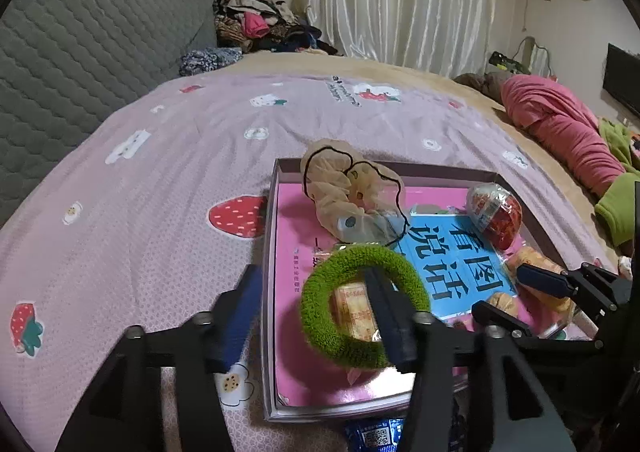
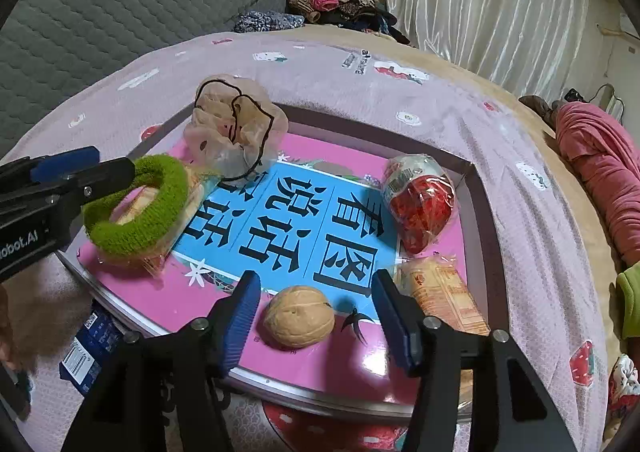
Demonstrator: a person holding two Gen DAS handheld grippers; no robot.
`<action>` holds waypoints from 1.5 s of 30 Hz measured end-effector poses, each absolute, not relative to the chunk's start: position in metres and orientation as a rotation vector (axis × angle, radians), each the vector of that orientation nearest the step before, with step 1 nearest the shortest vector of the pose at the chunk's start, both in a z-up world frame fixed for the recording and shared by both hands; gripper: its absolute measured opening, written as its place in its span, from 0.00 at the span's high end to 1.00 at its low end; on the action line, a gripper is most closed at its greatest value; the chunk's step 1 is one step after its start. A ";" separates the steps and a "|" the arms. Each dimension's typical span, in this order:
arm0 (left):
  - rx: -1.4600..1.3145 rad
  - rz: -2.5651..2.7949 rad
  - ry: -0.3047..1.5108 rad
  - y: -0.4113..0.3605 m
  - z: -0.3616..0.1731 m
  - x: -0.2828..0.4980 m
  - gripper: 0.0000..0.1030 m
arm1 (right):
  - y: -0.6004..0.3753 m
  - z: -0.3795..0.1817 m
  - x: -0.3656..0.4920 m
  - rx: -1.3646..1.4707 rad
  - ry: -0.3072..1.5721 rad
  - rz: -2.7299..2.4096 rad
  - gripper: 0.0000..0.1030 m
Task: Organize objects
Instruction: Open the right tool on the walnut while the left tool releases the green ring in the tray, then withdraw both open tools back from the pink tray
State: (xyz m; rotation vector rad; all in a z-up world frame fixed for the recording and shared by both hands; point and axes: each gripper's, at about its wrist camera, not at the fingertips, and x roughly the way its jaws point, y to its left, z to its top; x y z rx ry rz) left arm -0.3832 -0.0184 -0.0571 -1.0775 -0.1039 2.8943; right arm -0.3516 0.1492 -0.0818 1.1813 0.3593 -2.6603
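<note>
A shallow pink box lies on the bed with a blue-titled book as its floor. My left gripper is open; a green scrunchie hangs around its right finger over a wrapped snack. A beige scrunchie and a red packaged snack lie in the box. My right gripper is open with a walnut between its fingers, apart from both. An orange snack pack lies to the right.
The bed carries a pink strawberry-print sheet. A blue packet lies by the box's near edge. A grey quilted headboard stands left, clothes pile at the back, pink and green bedding lies right.
</note>
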 end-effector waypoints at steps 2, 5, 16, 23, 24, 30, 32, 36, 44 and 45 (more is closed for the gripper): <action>-1.073 2.889 -0.113 -0.019 -0.056 -0.383 0.44 | 0.150 -0.081 -0.352 1.178 0.353 -2.661 0.43; -1.071 2.901 -0.094 -0.019 -0.054 -0.381 0.42 | 0.152 -0.078 -0.351 1.166 0.342 -2.670 0.42; -1.036 2.939 -0.089 -0.021 -0.040 -0.368 0.25 | 0.159 -0.062 -0.343 1.100 0.284 -2.711 0.36; -1.043 2.970 -0.057 -0.018 -0.040 -0.357 0.19 | 0.158 -0.050 -0.338 1.066 0.284 -2.725 0.30; -1.051 2.958 -0.060 -0.017 -0.042 -0.356 0.19 | 0.158 -0.047 -0.336 1.061 0.285 -2.729 0.30; -1.047 2.956 0.009 -0.006 -0.041 -0.339 0.15 | 0.161 -0.034 -0.321 1.043 0.302 -2.774 0.21; -1.034 2.956 0.026 -0.004 -0.039 -0.329 0.08 | 0.161 -0.032 -0.319 1.072 0.310 -2.774 0.21; -1.039 2.964 0.006 -0.010 -0.033 -0.315 0.00 | 0.161 -0.026 -0.313 1.087 0.300 -2.776 0.15; -1.042 2.987 0.013 -0.015 -0.013 -0.294 0.00 | 0.158 -0.013 -0.297 1.099 0.275 -2.750 0.01; -1.042 2.985 0.015 -0.015 -0.010 -0.291 0.00 | 0.159 -0.012 -0.296 1.104 0.268 -2.744 0.01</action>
